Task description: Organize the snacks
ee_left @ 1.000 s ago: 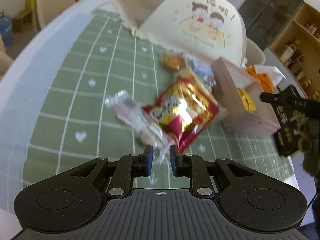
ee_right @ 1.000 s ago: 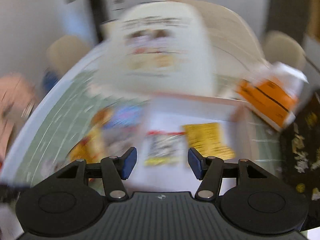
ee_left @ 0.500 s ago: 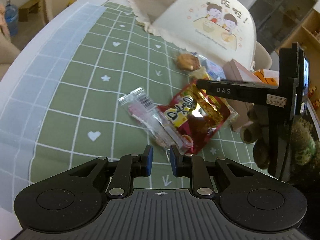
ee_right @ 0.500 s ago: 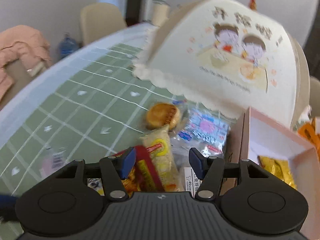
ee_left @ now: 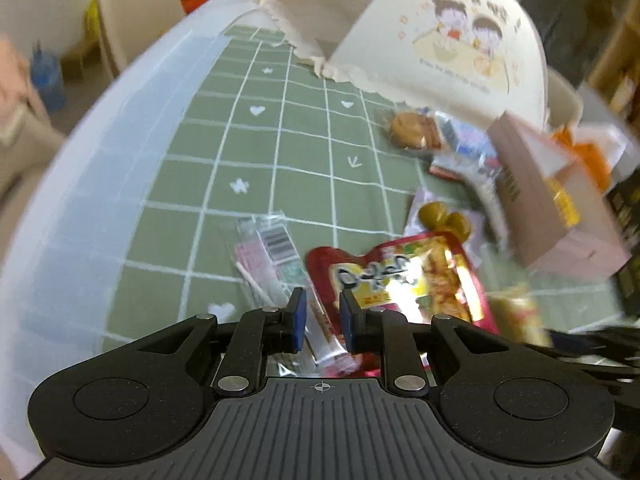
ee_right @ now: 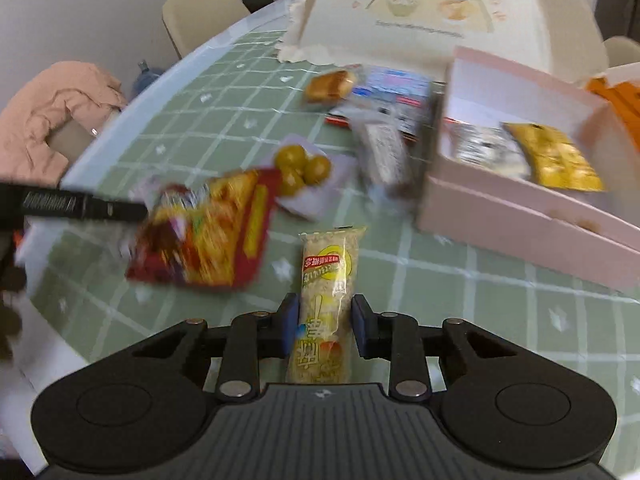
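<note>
While tongs (ee_right: pixel 325 320) close round rice bar (ee_right: pixel 325 280), pink box (ee_right: pixel 520 216) holds yellow packet (ee_right: pixel 554 158), silver packet (ee_right: pixel 486 148)

1. Tablecloth (ee_left: pixel 248 152): sage green, white grid, small white hearts and stars.
2. Snack pouch (ee_left: pixel 408 280): red and gold, glossy.
3. Rice bar wrapper (ee_right: pixel 326 280): pale yellow, red label.
4. Box (ee_right: pixel 520 216): pale pink.
5. Food cover (ee_left: pixel 440 40): cream, cartoon children print.

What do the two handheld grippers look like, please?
Both the left gripper and the right gripper are matte black, with a ribbed grey base plate, round recessed discs at each side, silver pivot screws and blue pads on the fingers.
</note>
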A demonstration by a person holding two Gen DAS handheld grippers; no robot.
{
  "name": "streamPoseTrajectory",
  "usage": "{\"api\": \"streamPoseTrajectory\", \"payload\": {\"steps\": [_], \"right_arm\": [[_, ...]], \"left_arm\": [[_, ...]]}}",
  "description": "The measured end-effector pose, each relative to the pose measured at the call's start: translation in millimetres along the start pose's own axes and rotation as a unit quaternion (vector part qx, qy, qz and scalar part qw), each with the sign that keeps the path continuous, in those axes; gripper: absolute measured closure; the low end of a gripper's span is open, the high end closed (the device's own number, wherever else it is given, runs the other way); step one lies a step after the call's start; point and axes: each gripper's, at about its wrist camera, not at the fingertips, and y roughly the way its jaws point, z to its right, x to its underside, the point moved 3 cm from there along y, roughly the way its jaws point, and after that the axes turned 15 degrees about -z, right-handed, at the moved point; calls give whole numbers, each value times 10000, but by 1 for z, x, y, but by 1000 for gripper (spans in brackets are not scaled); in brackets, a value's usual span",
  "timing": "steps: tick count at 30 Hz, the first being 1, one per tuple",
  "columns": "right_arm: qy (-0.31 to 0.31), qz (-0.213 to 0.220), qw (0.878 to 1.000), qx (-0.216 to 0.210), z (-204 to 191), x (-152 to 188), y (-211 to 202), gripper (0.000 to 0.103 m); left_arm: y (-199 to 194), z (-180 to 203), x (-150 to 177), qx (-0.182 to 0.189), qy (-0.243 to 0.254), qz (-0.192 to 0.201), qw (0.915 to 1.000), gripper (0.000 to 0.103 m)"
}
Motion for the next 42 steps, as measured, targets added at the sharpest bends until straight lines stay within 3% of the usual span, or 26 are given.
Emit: {"api": "streamPoseTrajectory", "payload": {"steps": [4,6,12,16,18,27,35,38,42], "right_arm": [[-16,67,9992,394,8,22,-9,74],[73,57,9992,399,14,28,-10,72],[350,26,9984,433,26,43,-6,50],[494,148,9975,482,29,49,-5,39],[622,213,9967,474,30,51,-4,36],[719,439,9951,512,30,65,-3,19],[779,543,9940,548,32,66,-1,11],[820,565,9933,589,30,65,1,9],[825,592,9931,591,31,66,1,9]], "left_arm": [[-2,-1,1,-660,165,121,9976,80],[-4,-8,2,-734,33,131,9972,80],[-8,-28,8,-702,-611,86,9956,79],[-8,-37,8,-166,-1200,7,9926,78],[-5,-37,5,-112,-1331,-3,9910,78],[2,-10,3,-575,-352,48,9977,74],[-14,-8,14,-304,-124,12,9995,73],[-6,1,16,-398,46,-72,9992,73],[1,12,16,-580,385,26,9976,63]]}}
